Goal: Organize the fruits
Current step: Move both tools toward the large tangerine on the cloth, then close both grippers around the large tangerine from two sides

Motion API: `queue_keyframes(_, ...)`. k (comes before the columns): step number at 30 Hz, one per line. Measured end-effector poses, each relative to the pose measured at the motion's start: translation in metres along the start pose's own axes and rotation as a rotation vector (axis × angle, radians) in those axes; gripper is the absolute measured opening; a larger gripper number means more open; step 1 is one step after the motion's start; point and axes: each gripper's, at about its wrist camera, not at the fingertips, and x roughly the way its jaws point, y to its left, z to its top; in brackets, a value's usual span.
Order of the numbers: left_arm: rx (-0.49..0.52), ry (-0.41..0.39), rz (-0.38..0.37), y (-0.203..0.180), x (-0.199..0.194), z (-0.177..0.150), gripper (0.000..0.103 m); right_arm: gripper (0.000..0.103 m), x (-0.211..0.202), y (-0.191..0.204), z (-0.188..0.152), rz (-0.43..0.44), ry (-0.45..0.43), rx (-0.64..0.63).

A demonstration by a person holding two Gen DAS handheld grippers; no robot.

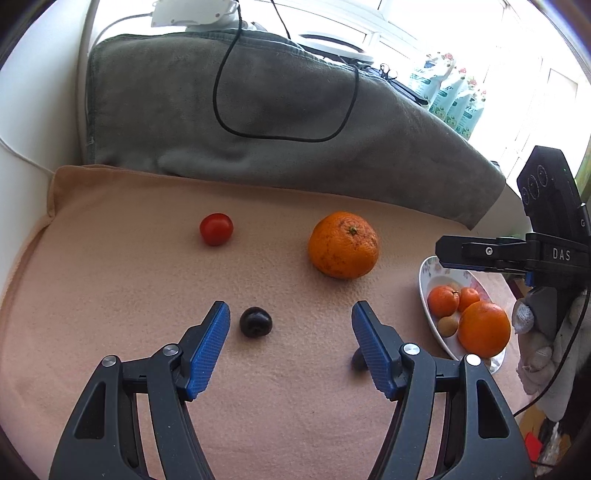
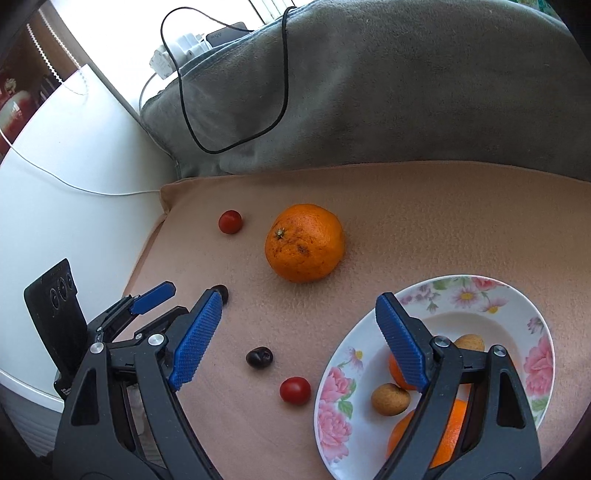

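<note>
A peach-coloured fleece cloth covers the near surface. Behind it, at the far side, lies a rumpled grey towel, its near edge overlapping the cloth. 1 black cable loops across the towel. At the far left a white power strip sits beside the towel, with a thin white cord trailing over a white surface left of the cloth. At the far right, several green-and-white floral packets stand by a bright window.

A home: grey blanket, floral plate, sunlit window.
</note>
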Motion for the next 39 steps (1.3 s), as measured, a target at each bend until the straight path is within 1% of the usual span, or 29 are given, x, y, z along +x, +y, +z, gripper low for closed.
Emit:
queue_keyframes(6, 0.004, 0.039, -0.069, -0.018, 0.027, 0.012, 0.068, 0.088, 0.023, -0.015, 0.024, 0.055, 0.051, 0.098)
queue_keyframes(9, 0.003, 0.049, -0.091, -0.024, 0.039, 0.020, 0.068, 0.088, 0.035, -0.021, 0.033, 0.044, 0.070, 0.130)
queue_keyframes(12, -0.009, 0.061, -0.123, -0.028, 0.049, 0.026, 0.068, 0.088, 0.046, -0.026, 0.039, 0.064, 0.091, 0.163)
queue_keyframes(15, -0.015, 0.075, -0.135, -0.032, 0.062, 0.031, 0.068, 0.088, 0.056, -0.030, 0.044, 0.051, 0.096, 0.180)
queue_keyframes(17, -0.017, 0.086, -0.135, -0.034, 0.071, 0.033, 0.068, 0.088, 0.063, -0.031, 0.046, 0.061, 0.107, 0.196)
queue_keyframes(21, -0.041, 0.109, -0.149, -0.035, 0.087, 0.035, 0.068, 0.088, 0.074, -0.029, 0.048, 0.050, 0.130, 0.192)
queue_keyframes(28, -0.077, 0.124, -0.161, -0.030, 0.098, 0.032, 0.068, 0.087, 0.082, -0.032, 0.050, 0.035, 0.140, 0.208)
queue_keyframes(29, -0.082, 0.123, -0.163, -0.029, 0.099, 0.032, 0.068, 0.084, 0.084, -0.032, 0.051, 0.034, 0.140, 0.210)
queue_keyframes(32, -0.087, 0.118, -0.167, -0.027, 0.098, 0.033, 0.066, 0.081, 0.085, -0.033, 0.051, 0.031, 0.140, 0.212)
queue_keyframes(33, -0.084, 0.116, -0.167, -0.027, 0.099, 0.033, 0.066, 0.078, 0.085, -0.032, 0.052, 0.039, 0.140, 0.209)
queue_keyframes(35, -0.076, 0.113, -0.166, -0.026, 0.098, 0.034, 0.066, 0.068, 0.088, -0.031, 0.052, 0.067, 0.153, 0.214)
queue_keyframes(39, -0.065, 0.107, -0.154, -0.027, 0.090, 0.026, 0.064, 0.067, 0.087, -0.029, 0.051, 0.058, 0.144, 0.202)
